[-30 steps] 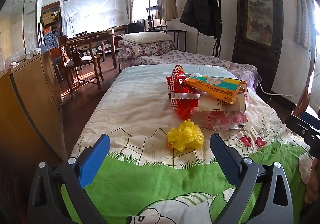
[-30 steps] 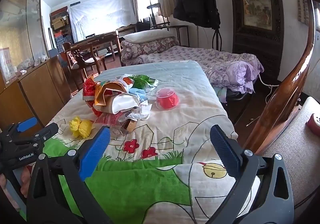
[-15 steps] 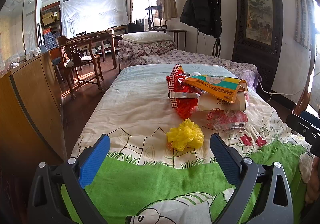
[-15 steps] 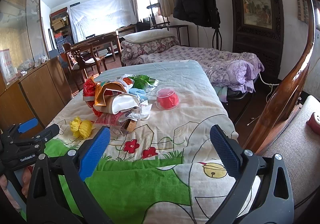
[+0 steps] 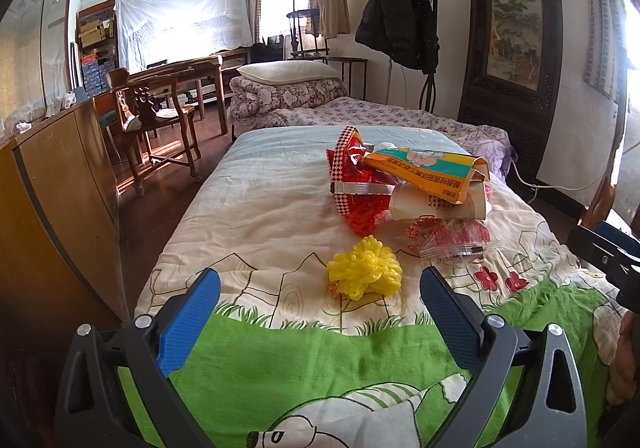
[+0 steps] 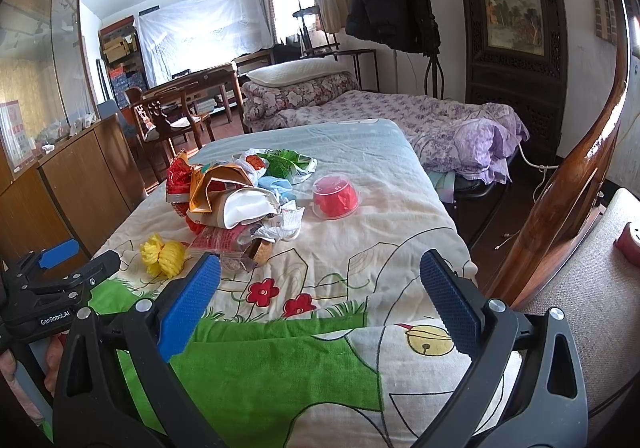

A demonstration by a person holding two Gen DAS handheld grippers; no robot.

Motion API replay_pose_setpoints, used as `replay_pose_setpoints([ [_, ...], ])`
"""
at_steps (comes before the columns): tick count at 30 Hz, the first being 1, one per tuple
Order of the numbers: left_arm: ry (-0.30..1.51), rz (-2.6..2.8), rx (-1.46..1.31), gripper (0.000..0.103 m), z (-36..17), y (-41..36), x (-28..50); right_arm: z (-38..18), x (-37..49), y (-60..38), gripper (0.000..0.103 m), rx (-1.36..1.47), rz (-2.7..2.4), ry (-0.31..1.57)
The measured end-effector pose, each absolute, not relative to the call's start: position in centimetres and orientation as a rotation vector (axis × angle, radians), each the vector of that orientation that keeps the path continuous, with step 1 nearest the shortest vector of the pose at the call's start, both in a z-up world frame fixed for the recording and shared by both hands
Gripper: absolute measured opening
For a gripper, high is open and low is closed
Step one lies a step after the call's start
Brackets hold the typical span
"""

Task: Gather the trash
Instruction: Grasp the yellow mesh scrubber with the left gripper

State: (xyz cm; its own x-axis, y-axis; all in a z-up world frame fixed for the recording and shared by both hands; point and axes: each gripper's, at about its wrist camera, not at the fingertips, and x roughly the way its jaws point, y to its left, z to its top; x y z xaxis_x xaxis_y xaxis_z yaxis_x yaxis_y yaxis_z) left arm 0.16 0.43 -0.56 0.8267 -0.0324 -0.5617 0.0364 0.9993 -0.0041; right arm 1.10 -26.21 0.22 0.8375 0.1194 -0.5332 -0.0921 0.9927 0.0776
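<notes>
Both my grippers gape, holding nothing, above the cartoon-print quilt (image 5: 248, 208).
Left gripper (image 5: 320, 290) faces crumpled yellow foam net (image 5: 364, 273); right gripper (image 6: 320, 282) sits apart from red plastic cup (image 6: 335, 195).

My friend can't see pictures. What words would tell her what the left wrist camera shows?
The open left gripper hovers over a cartoon quilt, aimed at a yellow foam net. Beyond lies a pile of snack wrappers. The right gripper peeks in at the right edge.
</notes>
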Motion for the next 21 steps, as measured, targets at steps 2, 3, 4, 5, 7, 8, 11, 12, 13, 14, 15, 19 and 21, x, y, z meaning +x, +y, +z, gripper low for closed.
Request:
replay_pose_setpoints([
  [2, 0.594, -0.050, -0.008, 0.098, -0.3, 0.2, 0.1, 0.2, 1.1, -26.2, 0.096, 0.050, 0.112, 0.567],
  [3, 0.596, -0.055, -0.001, 0.098, -0.4, 0.2, 0.3, 0.2, 1.1, -26.2, 0.096, 0.050, 0.112, 0.567],
  [4, 0.599, -0.063, -0.012, 0.098, -0.4, 0.2, 0.4, 0.3, 1.0, -26.2, 0.096, 0.051, 0.113, 0.568],
  [5, 0.603, -0.077, -0.016, 0.098, -0.5, 0.1, 0.5, 0.3, 1.0, -26.2, 0.096, 0.052, 0.113, 0.568],
  [7, 0.634, -0.097, 0.007, 0.098, -0.7, -0.2, 1.1, 0.3, 1.0, -26.2, 0.096, 0.054, 0.114, 0.568],
  [8, 0.654, -0.116, 0.018, 0.098, -0.8, -0.4, 1.7, 0.3, 1.0, -26.1, 0.096, 0.057, 0.115, 0.569],
  [11, 0.745, -0.161, 0.012, 0.098, -1.6, -0.8, 3.6, 0.2, 1.0, -26.0, 0.096, 0.067, 0.121, 0.570],
  [12, 0.762, -0.175, -0.022, 0.098, -1.7, -0.7, 4.1, 0.2, 0.9, -25.9, 0.096, 0.072, 0.123, 0.570],
  [13, 0.783, -0.186, -0.048, 0.098, -2.0, -0.8, 4.8, 0.1, 0.9, -25.8, 0.096, 0.077, 0.125, 0.571],
  [14, 0.775, -0.192, -0.061, 0.091, -2.2, -1.0, 5.2, 0.1, 0.9, -25.7, 0.096, 0.083, 0.127, 0.572],
  [15, 0.792, -0.186, -0.036, 0.079, -2.8, -1.3, 6.0, 0.1, 0.9, -25.6, 0.096, 0.090, 0.130, 0.574],
  [19, 0.945, -0.223, -0.079, 0.039, -4.6, -0.9, 7.2, 0.1, 0.7, -25.5, 0.096, 0.123, 0.140, 0.582],
  [21, 0.907, -0.240, -0.077, 0.030, -4.4, -0.6, 6.7, 0.1, 0.6, -25.6, 0.096, 0.139, 0.144, 0.586],
])
